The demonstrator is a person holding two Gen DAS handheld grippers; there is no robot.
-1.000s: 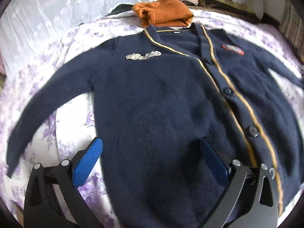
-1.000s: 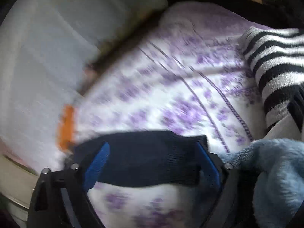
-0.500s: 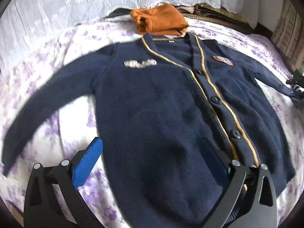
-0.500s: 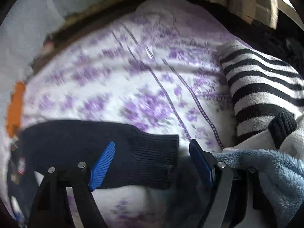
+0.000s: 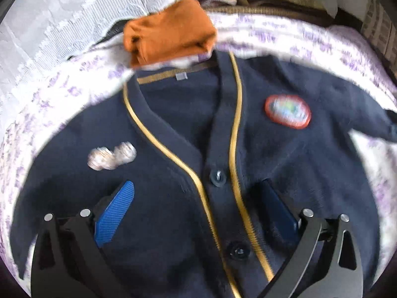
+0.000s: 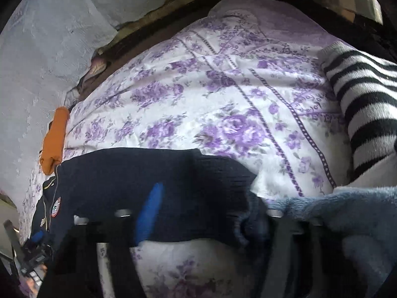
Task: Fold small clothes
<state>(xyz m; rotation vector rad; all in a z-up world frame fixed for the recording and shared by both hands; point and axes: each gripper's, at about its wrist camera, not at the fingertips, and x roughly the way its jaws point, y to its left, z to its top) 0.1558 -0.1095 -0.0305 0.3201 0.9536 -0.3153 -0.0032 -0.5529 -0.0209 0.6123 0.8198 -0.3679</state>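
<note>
1. Left gripper (image 5: 196,206) points steeply down over the chest of the navy cardigan (image 5: 173,198). Jaws spread wide; nothing is between the blue pads (image 5: 114,214) except the cardigan front beneath them. Contact with the knit cannot be told; the view is motion-blurred.
2. Right gripper (image 6: 198,213) also angles down, at the ribbed cuff (image 6: 218,173) of the cardigan's sleeve. Its jaws have just been closing, and the cuff lies between them. One blue pad (image 6: 148,213) shows against the sleeve; the far finger is hidden by the knit and by a blue fleece item (image 6: 347,223). Whether the pads already press the cuff cannot be told.
3. Cardigan lies face up, spread flat on the purple floral bedspread (image 6: 223,104), buttoned, with gold piping (image 5: 235,149) along the placket.
4. Markings: oval red-rimmed badge (image 5: 287,111) on one chest side, silver emblem (image 5: 111,155) on the other, small grey neck tag (image 5: 181,75). All are too blurred to read.
5. Folded orange garment (image 5: 168,32) lies just beyond the collar. Black-and-white striped knit (image 6: 367,104) lies at the right of the right wrist view, above the fleece.
</note>
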